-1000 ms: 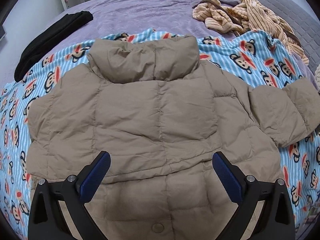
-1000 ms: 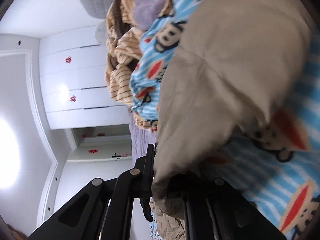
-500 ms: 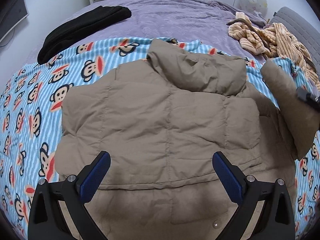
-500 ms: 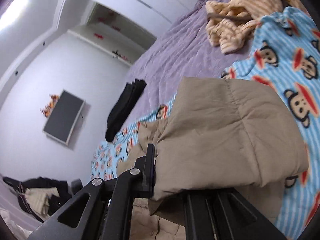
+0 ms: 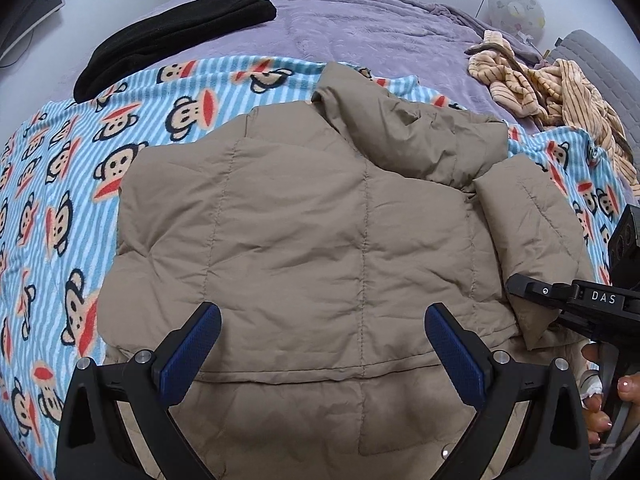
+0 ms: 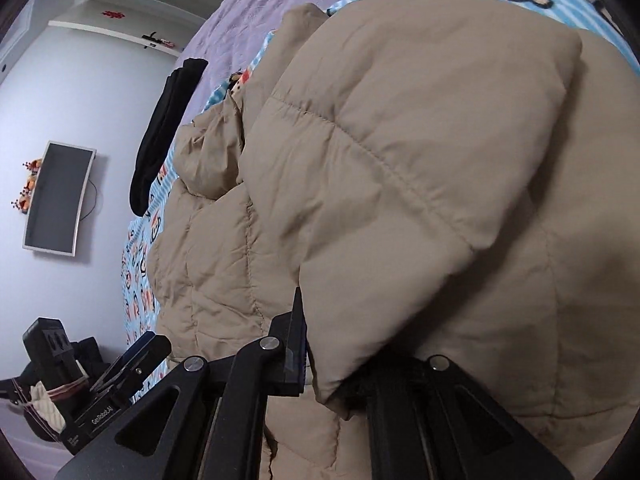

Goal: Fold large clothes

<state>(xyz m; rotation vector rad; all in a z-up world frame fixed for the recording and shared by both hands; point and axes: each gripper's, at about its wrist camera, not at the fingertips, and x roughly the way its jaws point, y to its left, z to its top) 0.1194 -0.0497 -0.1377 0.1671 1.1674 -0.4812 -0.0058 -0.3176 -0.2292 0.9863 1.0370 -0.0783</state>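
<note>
A tan puffer jacket (image 5: 300,220) lies back-up on a blue striped monkey-print blanket (image 5: 60,184), collar toward the far side. My left gripper (image 5: 324,340) hovers open above the jacket's lower back, with nothing between its blue pads (image 5: 192,344). The right sleeve (image 5: 532,232) is folded inward over the jacket's right side. My right gripper (image 5: 520,286) comes in from the right, shut on the sleeve's cuff. In the right wrist view the sleeve (image 6: 420,140) fills the frame, its cuff pinched in my right gripper (image 6: 332,368). The jacket's body (image 6: 208,240) lies beyond, and my left gripper (image 6: 132,356) shows at lower left.
The blanket lies on a purple bed (image 5: 360,20). A black garment (image 5: 172,28) lies at the far left. Striped beige clothes (image 5: 552,80) are heaped at the far right by a grey headboard (image 5: 600,56). A screen (image 6: 60,200) hangs on the wall. A person's fingers (image 5: 600,392) hold the right gripper.
My right gripper swung the sleeve from out on the blanket in over the jacket's right side, rolling as it went. The left gripper slid sideways over the jacket and stayed open.
</note>
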